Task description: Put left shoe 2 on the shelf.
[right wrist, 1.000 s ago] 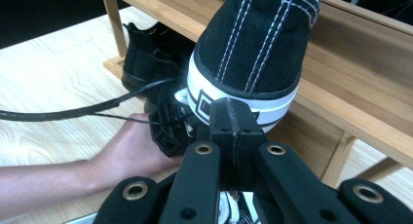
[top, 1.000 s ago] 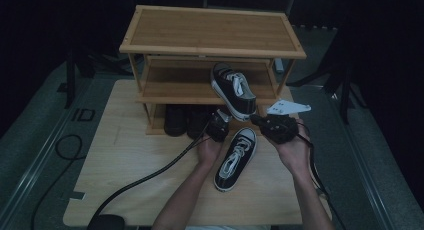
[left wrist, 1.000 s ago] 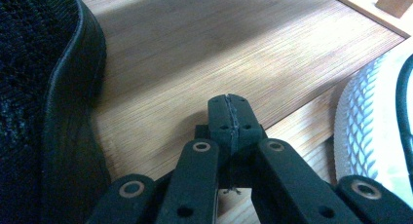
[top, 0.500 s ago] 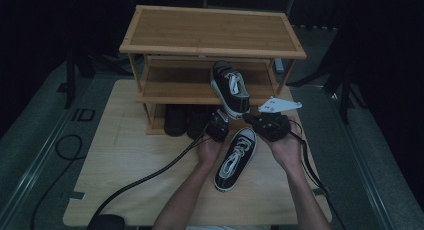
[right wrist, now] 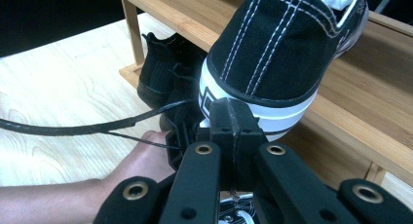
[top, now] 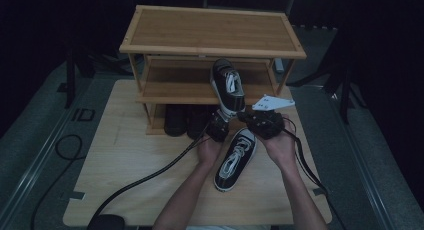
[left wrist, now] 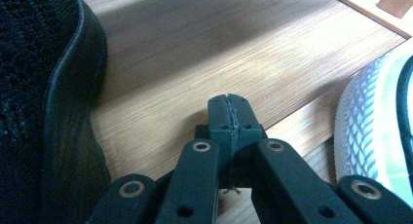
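Observation:
A black-and-white sneaker (top: 227, 85) lies on the middle shelf of the wooden shoe rack (top: 210, 35), its heel (right wrist: 272, 63) hanging over the front edge. Its mate (top: 235, 157) lies on the table between the person's hands. My right gripper (top: 245, 116) is shut and empty, its tips (right wrist: 233, 107) right at the white heel band of the shelf sneaker. My left gripper (top: 220, 124) is shut and empty as well; its tips (left wrist: 228, 100) point low over bare wood, between a black knit shoe (left wrist: 44, 97) and a sneaker's white textured rubber (left wrist: 365, 131).
Dark shoes (top: 185, 121) stand under the rack's lowest shelf, just left of my left gripper. A black cable (top: 145, 177) trails from it across the table (top: 110, 155) to the front left. The rack's posts and shelf edges are close ahead.
My right gripper has shifted a little to the left, closer to the shelf sneaker's heel. The left gripper and the sneaker on the table have stayed put.

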Demonstrator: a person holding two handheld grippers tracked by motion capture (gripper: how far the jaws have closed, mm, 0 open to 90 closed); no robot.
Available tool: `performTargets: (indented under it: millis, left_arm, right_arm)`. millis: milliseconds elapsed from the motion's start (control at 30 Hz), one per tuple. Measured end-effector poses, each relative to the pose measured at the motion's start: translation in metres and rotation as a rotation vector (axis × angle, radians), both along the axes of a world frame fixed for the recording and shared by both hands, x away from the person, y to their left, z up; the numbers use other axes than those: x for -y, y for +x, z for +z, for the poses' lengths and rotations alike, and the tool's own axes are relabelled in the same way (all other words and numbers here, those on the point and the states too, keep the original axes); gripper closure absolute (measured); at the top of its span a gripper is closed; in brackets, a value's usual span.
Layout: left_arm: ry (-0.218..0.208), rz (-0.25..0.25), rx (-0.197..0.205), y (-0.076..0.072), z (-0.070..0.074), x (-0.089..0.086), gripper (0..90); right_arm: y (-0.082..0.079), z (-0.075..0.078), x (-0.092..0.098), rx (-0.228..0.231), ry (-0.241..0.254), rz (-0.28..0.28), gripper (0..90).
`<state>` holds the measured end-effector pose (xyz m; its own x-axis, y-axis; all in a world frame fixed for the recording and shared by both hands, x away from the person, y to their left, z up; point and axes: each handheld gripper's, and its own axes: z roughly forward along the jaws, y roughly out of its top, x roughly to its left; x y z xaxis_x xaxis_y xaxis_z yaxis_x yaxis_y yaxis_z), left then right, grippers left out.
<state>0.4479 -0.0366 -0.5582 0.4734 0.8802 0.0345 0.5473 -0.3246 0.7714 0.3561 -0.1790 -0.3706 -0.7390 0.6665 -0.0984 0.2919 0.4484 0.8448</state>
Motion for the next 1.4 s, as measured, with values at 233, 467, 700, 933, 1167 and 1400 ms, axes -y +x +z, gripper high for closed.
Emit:
performTargets:
  millis: [233, 467, 700, 933, 1167, 1400]
  left_arm:
    - [-0.006, 0.005, 0.002, 0.000, 0.000, 0.001, 90.0]
    - [-0.022, 0.013, 0.007, 0.000, -0.001, 0.002, 90.0]
    - [-0.012, 0.008, 0.004, 0.000, -0.001, 0.001, 90.0]
    - [-0.012, 0.010, 0.004, 0.000, -0.001, 0.001, 90.0]
    - [-0.013, 0.012, 0.003, 0.000, -0.001, 0.001, 90.0]
    - [-0.014, 0.012, 0.003, 0.000, -0.001, 0.001, 90.0]
  right_arm:
    - [0.005, 0.000, -0.001, 0.002, -0.004, -0.003, 90.0]
    - [0.007, 0.001, -0.010, 0.015, -0.030, 0.006, 90.0]
    - [0.014, 0.000, -0.017, 0.014, -0.021, 0.014, 90.0]
    - [0.020, -0.001, -0.018, 0.017, -0.017, 0.010, 90.0]
    - [0.026, 0.003, -0.026, 0.036, -0.035, 0.007, 90.0]
    - [0.037, -0.001, -0.033, 0.032, -0.051, 0.005, 90.0]
